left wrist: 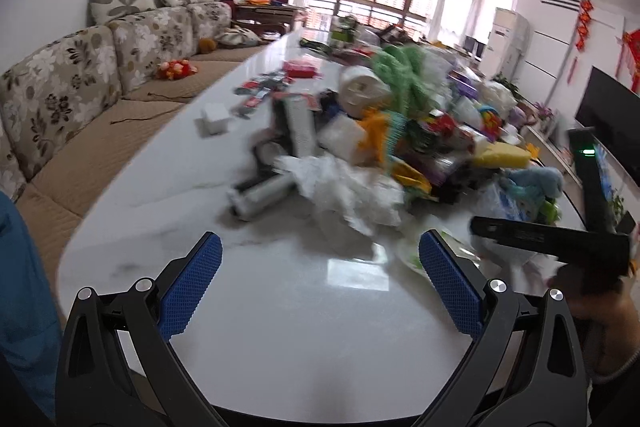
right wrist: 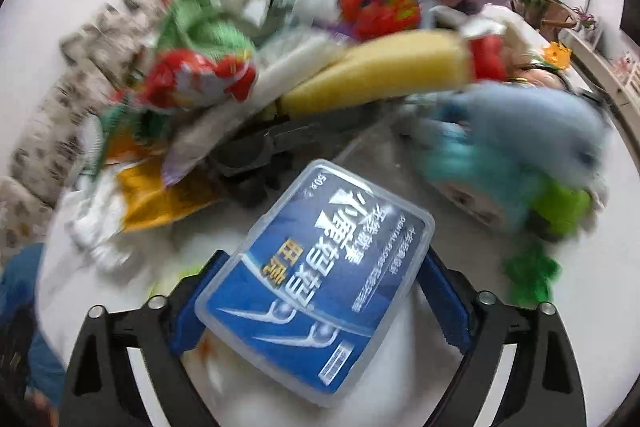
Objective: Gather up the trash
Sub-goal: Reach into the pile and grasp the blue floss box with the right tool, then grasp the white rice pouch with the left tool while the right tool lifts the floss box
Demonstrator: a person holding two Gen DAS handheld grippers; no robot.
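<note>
Right tool (right wrist: 320,275) grips floss box (right wrist: 316,279); bare table (left wrist: 280,327) beneath.

Left tool (left wrist: 320,279): jaws spread wide, nothing between the blue pads.
Worktop (left wrist: 168,211): white, glossy; bare beneath the tool.
Trash heap (left wrist: 400,131): mixed clutter, blurred, mid-worktop.
Crumpled white plastic (left wrist: 352,191): nearest heap edge.
Sofa (left wrist: 100,67): floral, alongside the worktop.

Clear box (right wrist: 316,279) with blue label, white lettering; yellow sponge (right wrist: 380,71) at 12 o'clock; light-blue plush (right wrist: 532,131) at 2; floral beige sofa (left wrist: 100,59)
</note>
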